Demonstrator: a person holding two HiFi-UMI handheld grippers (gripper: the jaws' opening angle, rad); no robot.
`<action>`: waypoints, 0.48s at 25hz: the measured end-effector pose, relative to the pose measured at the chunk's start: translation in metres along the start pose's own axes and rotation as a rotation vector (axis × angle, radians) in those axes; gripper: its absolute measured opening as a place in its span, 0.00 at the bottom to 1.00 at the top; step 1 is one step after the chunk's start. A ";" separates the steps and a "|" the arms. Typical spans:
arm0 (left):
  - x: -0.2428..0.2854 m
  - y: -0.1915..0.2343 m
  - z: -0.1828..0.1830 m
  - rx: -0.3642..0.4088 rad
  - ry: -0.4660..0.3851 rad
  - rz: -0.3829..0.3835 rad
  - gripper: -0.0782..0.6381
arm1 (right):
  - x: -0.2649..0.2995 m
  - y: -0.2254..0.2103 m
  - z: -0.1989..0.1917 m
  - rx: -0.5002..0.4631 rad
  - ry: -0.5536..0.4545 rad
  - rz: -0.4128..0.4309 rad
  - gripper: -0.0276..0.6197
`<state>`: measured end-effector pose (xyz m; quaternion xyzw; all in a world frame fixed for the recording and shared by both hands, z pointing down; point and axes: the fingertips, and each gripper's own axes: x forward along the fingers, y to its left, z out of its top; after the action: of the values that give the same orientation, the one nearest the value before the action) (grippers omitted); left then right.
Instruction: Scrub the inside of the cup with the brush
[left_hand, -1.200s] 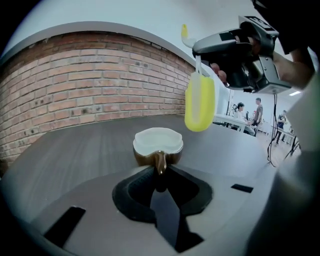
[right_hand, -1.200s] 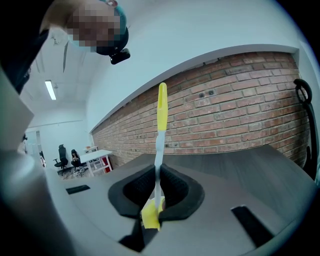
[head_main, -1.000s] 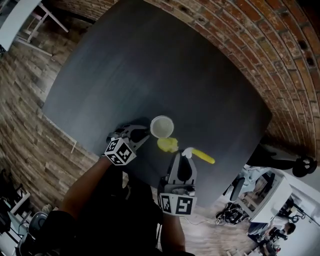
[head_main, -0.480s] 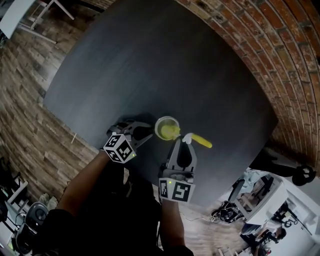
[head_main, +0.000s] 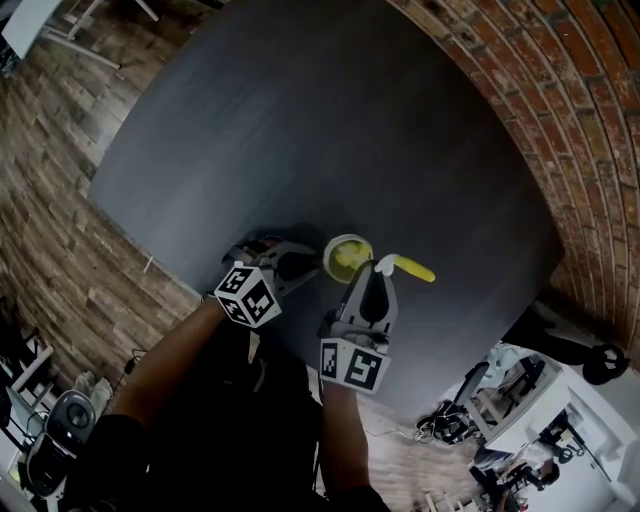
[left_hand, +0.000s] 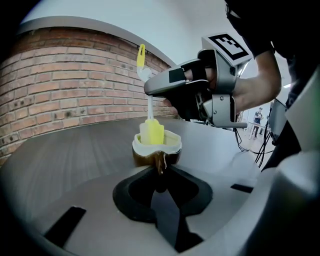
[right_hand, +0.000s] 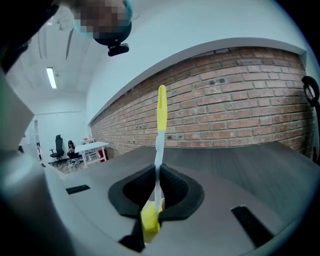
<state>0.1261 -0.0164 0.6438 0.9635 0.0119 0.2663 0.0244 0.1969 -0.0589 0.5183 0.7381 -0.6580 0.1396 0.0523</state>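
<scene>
1. Gripping the near wall of the cup (left_hand: 156, 147), the left gripper (left_hand: 159, 172) had its jaws pinched shut on it, low in the centre of the left gripper view.
2. The cup stood upright on the dark table (head_main: 300, 120), just below the middle of the head view. It was cream inside and brown outside.
3. The right gripper (right_hand: 157, 187) had its jaws clamped on the thin white shaft of the brush (right_hand: 160, 135), at the lower centre of the right gripper view.
4. The brush's yellow head sat inside the cup's mouth and poked above the rim. Its yellow handle end stuck out to the right of the cup in the head view.
5. In the head view, the left gripper reached the cup from the left and the right gripper from below, and the two were close together.
6. A brick wall (head_main: 560, 90) curved along the upper right of the head view.
</scene>
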 end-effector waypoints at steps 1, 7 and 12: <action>0.000 0.000 0.000 0.001 -0.002 -0.003 0.22 | 0.001 0.000 0.000 0.003 -0.003 0.001 0.11; 0.001 0.000 0.000 -0.004 -0.009 -0.005 0.22 | 0.007 0.006 -0.001 0.058 -0.011 0.032 0.11; -0.001 0.000 0.000 -0.017 -0.016 -0.005 0.22 | 0.006 0.022 0.000 0.061 0.023 0.112 0.11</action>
<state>0.1256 -0.0167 0.6433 0.9653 0.0118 0.2588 0.0333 0.1759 -0.0672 0.5180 0.6999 -0.6929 0.1708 0.0292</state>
